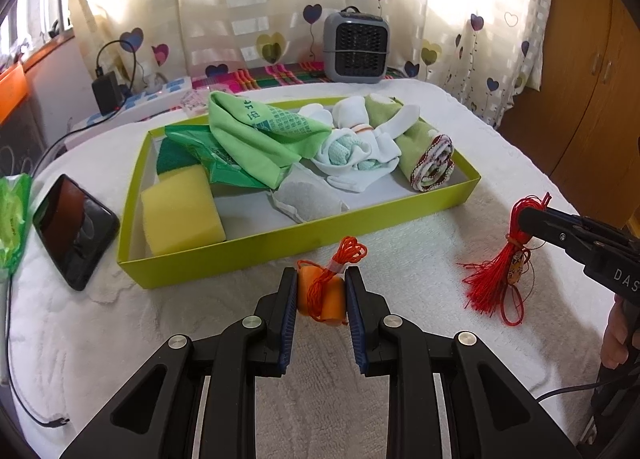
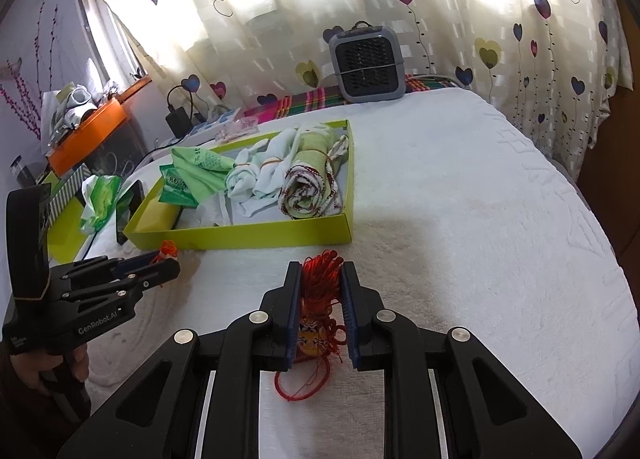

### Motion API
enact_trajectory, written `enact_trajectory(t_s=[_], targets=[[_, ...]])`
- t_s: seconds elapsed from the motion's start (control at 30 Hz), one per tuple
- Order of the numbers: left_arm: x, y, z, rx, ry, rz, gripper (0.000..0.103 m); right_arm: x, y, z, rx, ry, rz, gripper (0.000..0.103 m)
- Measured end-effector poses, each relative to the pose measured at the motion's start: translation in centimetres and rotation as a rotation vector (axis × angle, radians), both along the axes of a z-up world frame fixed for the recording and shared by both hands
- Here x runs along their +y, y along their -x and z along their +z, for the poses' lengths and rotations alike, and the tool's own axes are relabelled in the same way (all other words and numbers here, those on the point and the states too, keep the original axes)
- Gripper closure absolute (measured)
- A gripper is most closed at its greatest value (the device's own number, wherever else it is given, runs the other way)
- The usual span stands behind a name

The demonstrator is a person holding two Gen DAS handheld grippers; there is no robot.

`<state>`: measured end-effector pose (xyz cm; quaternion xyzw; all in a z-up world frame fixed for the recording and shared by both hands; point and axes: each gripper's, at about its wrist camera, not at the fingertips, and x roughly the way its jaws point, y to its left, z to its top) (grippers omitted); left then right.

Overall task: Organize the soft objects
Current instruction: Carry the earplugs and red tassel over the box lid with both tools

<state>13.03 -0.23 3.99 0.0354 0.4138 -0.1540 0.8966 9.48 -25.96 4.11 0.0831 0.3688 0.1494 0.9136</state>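
Observation:
My left gripper (image 1: pixel 321 279) is shut on an orange foam piece (image 1: pixel 322 297) wound with orange cord, just in front of the lime-green tray (image 1: pixel 304 233). The tray holds a yellow sponge (image 1: pixel 182 211), a green cloth (image 1: pixel 256 135), white socks (image 1: pixel 356 147), a grey pouch (image 1: pixel 308 203) and a rolled green towel (image 1: pixel 428 155). Off to the right, my right gripper (image 2: pixel 321 271) is shut on a red tassel (image 2: pixel 320 283) with a small painted charm (image 2: pixel 312 339); its threads hang down onto the white towel. The tassel (image 1: pixel 496 271) also shows in the left wrist view.
A black phone (image 1: pixel 74 231) lies left of the tray, beside a green packet (image 1: pixel 14 219). A grey heater (image 1: pixel 356 45) stands at the back before the heart-print curtain. Cables and a charger (image 1: pixel 106 93) sit at the far left. A wooden cabinet (image 1: pixel 592 71) is on the right.

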Motion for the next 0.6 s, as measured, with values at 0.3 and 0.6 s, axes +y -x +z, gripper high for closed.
enact_trajectory(t_s=[0.3, 0.6], targets=[[0.6, 0.5, 0.7, -0.018, 0.018, 0.01, 0.081, 0.4, 0.5, 1.0, -0.04, -0.02, 0.022, 0.087], [1.2, 0.5, 1.8, -0.037, 0.041, 0.021, 0.081, 1.2, 0.3, 2.3, -0.076, -0.04, 0.051, 0.087]])
